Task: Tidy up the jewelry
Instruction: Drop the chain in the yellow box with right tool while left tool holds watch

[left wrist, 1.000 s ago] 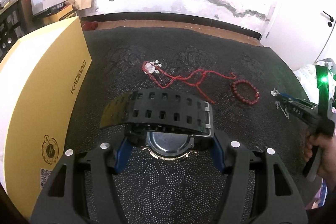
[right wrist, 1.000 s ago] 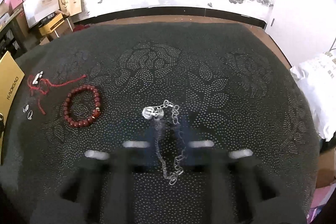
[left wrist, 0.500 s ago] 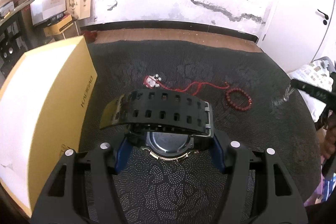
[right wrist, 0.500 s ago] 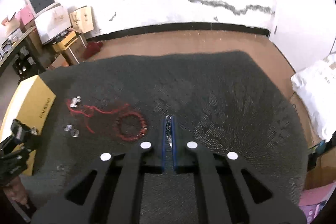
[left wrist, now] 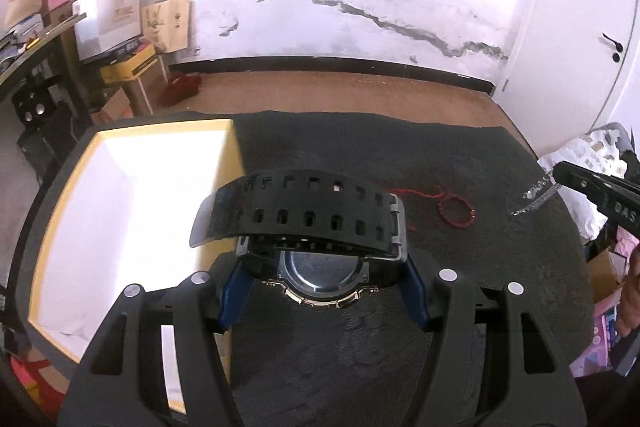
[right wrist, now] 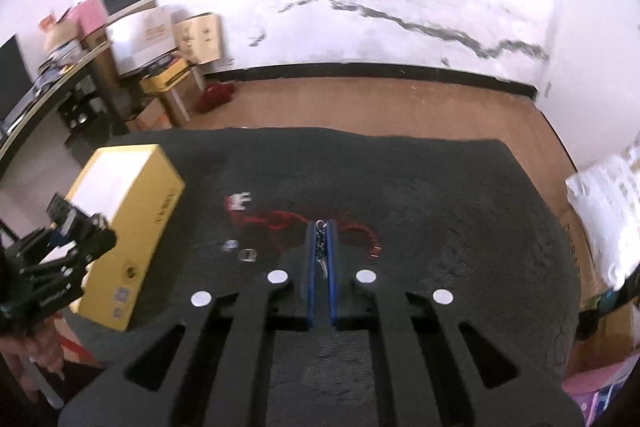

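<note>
My left gripper (left wrist: 322, 267) is shut on a black watch (left wrist: 304, 215), gripping its case between the blue pads with the strap arching above. It hangs beside an open yellow box (left wrist: 120, 211) with a white inside. My right gripper (right wrist: 320, 227) is shut on a silver chain (right wrist: 321, 251), held well above the dark cloth (right wrist: 440, 207). In the left wrist view the right gripper (left wrist: 560, 174) shows at the right edge with the chain (left wrist: 536, 197) dangling from it. A red bead bracelet (left wrist: 456, 213) and a red cord necklace (right wrist: 272, 219) lie on the cloth.
Two small silver pieces (right wrist: 240, 251) lie near the yellow box (right wrist: 128, 227). The left gripper (right wrist: 60, 247) and a hand show at the left edge. Shelves and cardboard boxes (left wrist: 120, 23) stand at the back left. A white bag (right wrist: 604, 203) lies to the right of the table.
Both grippers have risen well above the cloth. The right one closed on the silver chain and lifted it off. The left carried the watch up beside the box, whose white inside now shows.
</note>
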Demonstrator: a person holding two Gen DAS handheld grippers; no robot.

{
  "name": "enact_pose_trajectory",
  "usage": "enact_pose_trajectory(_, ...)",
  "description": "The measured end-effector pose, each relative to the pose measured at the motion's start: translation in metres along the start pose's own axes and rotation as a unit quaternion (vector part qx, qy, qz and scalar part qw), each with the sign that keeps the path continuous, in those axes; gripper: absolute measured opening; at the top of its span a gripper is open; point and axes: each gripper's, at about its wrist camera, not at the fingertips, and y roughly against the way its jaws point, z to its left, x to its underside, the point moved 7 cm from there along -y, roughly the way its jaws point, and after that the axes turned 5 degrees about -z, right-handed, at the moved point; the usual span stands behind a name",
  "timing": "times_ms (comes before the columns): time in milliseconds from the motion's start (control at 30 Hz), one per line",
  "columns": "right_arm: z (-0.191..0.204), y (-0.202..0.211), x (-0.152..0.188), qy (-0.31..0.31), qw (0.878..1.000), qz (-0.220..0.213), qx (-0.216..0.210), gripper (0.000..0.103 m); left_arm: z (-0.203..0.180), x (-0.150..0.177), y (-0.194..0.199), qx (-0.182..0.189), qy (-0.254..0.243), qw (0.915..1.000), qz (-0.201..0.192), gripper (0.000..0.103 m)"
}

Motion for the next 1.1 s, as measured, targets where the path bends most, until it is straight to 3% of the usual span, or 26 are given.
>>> enact_pose_trajectory(200,0.075,0.016,-0.020,0.037,0.999,-0.009,-0.034,0.005,0.042,-0.011,0.017,-0.017,0.021,0.9996,-0.002,0.062)
enact_pose_trajectory(433,0.173,0.004,-0.041,0.074,0.994,-0.006,-0.075,0.005,0.099,-0.016,0.027,-0.057,0.044,0.9973,-0.013,0.062)
enact_pose_trajectory(567,0.233,-0.018,-0.048,0.094,0.991,0.005,-0.099,0.005,0.136,-0.009,0.024,-0.091,0.055,0.9943,-0.013,0.062)
enact_pose_trajectory(767,0.310,-0.054,-0.047,0.122,0.984,0.029,-0.130,0.005,0.184,0.012,0.008,-0.113,0.083,0.9901,-0.001,0.062)
enact_pose_trajectory(1100,0.367,-0.140,-0.032,0.132,0.977,0.090,-0.139,0.005,0.235,0.028,-0.017,-0.112,0.115,0.9870,0.010,0.062)
